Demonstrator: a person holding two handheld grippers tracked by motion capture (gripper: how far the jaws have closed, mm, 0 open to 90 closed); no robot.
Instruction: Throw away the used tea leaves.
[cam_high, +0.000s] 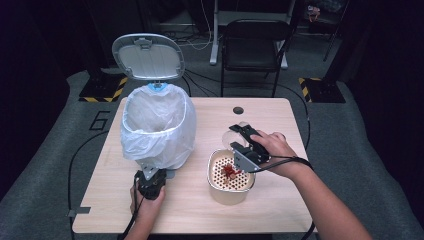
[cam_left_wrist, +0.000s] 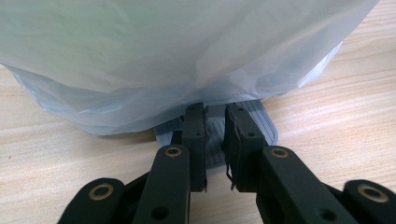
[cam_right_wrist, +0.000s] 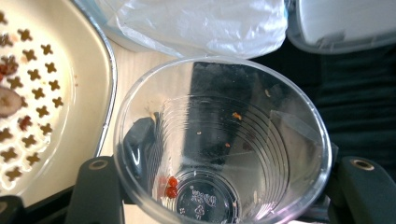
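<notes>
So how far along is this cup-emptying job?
Done: red scraps lie on the perforated strainer, and the bin's lid stands open, with the left claw pressing its pedal. In hand: the right claw grips a clear plastic cup, nearly empty, a few red bits stuck inside. Left: probably dropping the cup into the lined bin.

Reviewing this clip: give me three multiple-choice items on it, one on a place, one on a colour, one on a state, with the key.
1. Where is the left gripper?
A. at the pedal of the bin
B. over the strainer tub
C. on the chair

2. What colour are the scraps on the strainer?
A. blue
B. red
C. green

3. How is the bin's lid?
A. shut
B. lying on the table
C. raised

Key: 1 A, its jaws rest on the pedal in the left gripper view. 2 B, red bits lie on the perforated insert. 3 C, the lid stands up behind the bagged opening.
</notes>
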